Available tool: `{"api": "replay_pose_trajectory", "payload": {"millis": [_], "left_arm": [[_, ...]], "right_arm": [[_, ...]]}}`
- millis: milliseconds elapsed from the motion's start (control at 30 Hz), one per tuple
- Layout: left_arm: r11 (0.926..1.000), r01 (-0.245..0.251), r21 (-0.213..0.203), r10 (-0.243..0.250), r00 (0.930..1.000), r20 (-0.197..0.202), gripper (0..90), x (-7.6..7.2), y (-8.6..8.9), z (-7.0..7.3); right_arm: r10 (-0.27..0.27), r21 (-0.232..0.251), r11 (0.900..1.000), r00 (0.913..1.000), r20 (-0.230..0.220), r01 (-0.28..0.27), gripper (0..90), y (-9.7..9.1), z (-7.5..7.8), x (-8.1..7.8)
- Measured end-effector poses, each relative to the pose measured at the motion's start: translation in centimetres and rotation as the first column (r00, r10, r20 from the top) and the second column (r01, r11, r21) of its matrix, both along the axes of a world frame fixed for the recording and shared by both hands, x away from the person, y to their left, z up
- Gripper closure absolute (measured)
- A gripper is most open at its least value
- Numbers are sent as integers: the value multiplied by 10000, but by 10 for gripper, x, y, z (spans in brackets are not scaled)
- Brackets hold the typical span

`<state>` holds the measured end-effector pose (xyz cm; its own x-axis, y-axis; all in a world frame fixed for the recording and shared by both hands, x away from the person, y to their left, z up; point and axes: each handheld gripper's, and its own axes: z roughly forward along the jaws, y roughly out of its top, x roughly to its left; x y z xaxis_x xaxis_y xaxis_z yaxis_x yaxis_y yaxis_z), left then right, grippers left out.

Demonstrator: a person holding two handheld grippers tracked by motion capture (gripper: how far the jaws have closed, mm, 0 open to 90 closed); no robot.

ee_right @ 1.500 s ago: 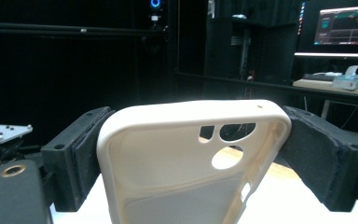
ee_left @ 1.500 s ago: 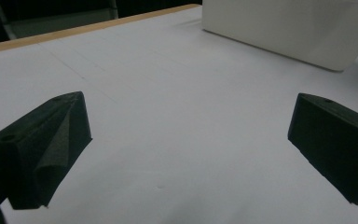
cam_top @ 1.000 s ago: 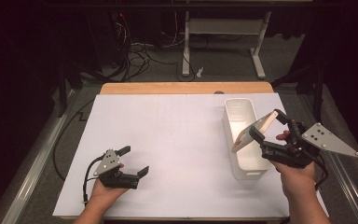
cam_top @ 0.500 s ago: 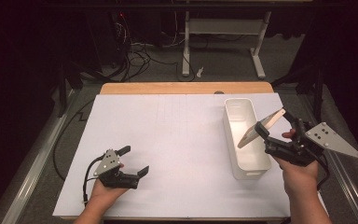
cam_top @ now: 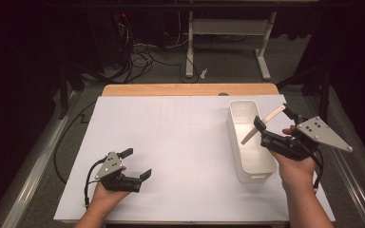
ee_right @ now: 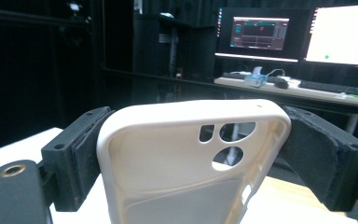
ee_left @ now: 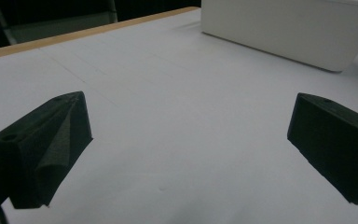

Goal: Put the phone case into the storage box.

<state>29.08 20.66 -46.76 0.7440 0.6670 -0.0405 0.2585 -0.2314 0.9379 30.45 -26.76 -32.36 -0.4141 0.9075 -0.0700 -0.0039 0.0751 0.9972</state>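
the cream, thin-walled plastic phone case [ee_right: 186,163] looks light, a little flexible and smooth — best held across its side edges, as the right tongs [cam_top: 271,124] do now, clamped on it above the white rectangular plastic bin [cam_top: 249,164]; the left tongs [cam_top: 137,164] rest spread and empty on the white tabletop [cam_top: 180,142].

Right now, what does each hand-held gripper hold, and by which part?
The right hand-held gripper clamps a cream phone case by its two long side edges. The left hand-held gripper is open and holds nothing.

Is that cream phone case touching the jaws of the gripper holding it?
Touching: in the right gripper view, both pads press the phone case's side edges.
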Motion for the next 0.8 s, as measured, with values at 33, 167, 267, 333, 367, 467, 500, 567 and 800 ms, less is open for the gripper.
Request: {"api": "replay_pose_trajectory", "payload": {"millis": [33, 167, 267, 333, 367, 467, 500, 567, 800], "left_arm": [[10000, 10, 1, -10, 10000, -4, 7, 0, 0, 0], [10000, 21, -65, -21, 10000, 6, 7, 0, 1, 1], [10000, 62, -77, -62, 10000, 29, 7, -1, 1, 1], [9999, 71, -88, -70, 10000, 27, 8, -1, 1, 1], [9999, 65, -101, -64, 10000, 29, 8, -1, 1, 1], [9999, 55, -102, -55, 10000, 41, 8, -1, 1, 2], [9999, 48, -111, -48, 10000, 44, 8, -1, 1, 2], [9999, 39, -118, -39, 10000, 36, 8, -1, 1, 2], [9999, 16, -146, -17, 10000, -15, 8, -1, 2, 1]], "right_arm": [[-14, -5, 10000, 10000, -22, 14, 126, 1, 0, 2], [-207, -94, 9997, 9998, -74, 207, 126, 4, 0, 9], [-336, -169, 9993, 9994, -83, 334, 126, 6, 0, 14], [-427, -239, 9988, 9990, -104, 424, 126, 7, -1, 18], [-436, -239, 9988, 9990, -124, 432, 126, 7, -1, 19], [-543, -246, 9982, 9983, -188, 539, 127, 7, -2, 25], [-580, -255, 9980, 9981, -197, 575, 126, 6, -2, 27], [-635, -256, 9977, 9977, -255, 629, 126, 7, -3, 31], [-795, -340, 9964, 9960, -401, 782, 126, 9, -4, 43]]}}
